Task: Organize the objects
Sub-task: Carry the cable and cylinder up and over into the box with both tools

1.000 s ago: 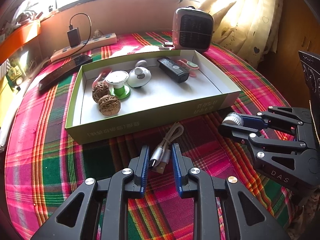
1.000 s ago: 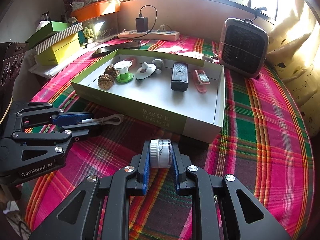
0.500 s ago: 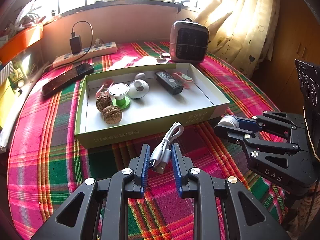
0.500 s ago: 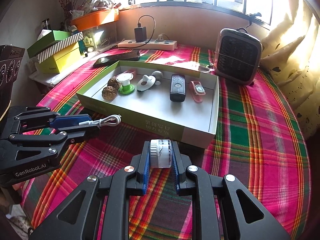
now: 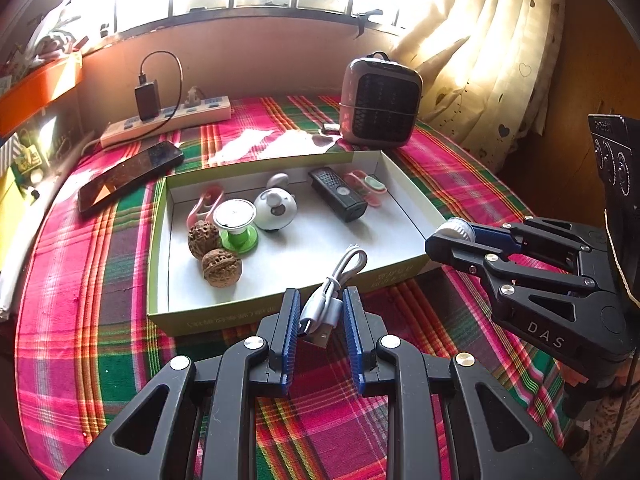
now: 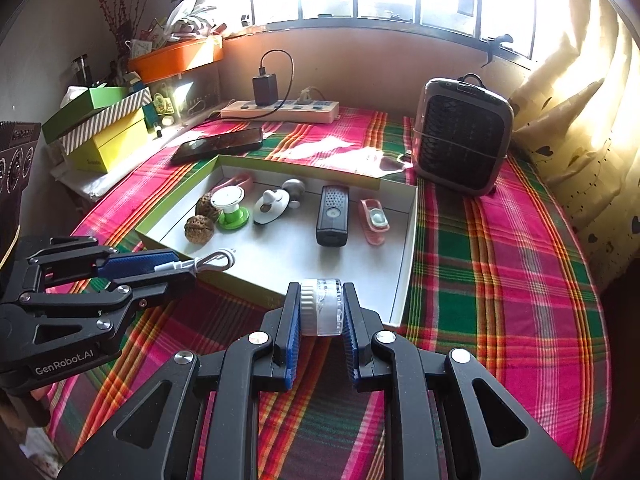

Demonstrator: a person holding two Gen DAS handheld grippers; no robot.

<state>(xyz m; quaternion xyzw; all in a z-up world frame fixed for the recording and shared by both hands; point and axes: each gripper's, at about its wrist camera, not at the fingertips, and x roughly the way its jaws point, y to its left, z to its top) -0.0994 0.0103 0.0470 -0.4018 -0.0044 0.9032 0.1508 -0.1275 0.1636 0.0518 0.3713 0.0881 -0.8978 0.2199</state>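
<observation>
A shallow green-and-white box [image 5: 224,318] [image 6: 402,280] lies on the plaid tablecloth. It holds two walnuts [image 5: 221,267], a green-and-white spool [image 5: 236,224], a white round gadget [image 5: 275,209], a black remote [image 5: 338,194] and a pink item [image 5: 370,186]. My left gripper [image 5: 320,312] is shut on a coiled white USB cable [image 5: 336,284], held above the box's near edge; it also shows in the right wrist view [image 6: 176,266]. My right gripper [image 6: 321,308] is shut on a white ridged cylinder [image 6: 321,306], above the box's near right corner; it also shows in the left wrist view [image 5: 454,232].
A small heater [image 6: 462,136] stands behind the box at the right. A phone [image 5: 128,174] and a power strip [image 5: 168,120] with a charger lie at the back left. Stacked boxes [image 6: 104,128] sit at the far left. A curtain [image 5: 492,52] hangs at the right.
Both grippers have risen and moved forward with their loads, from the cloth in front of the box to above its near edge.
</observation>
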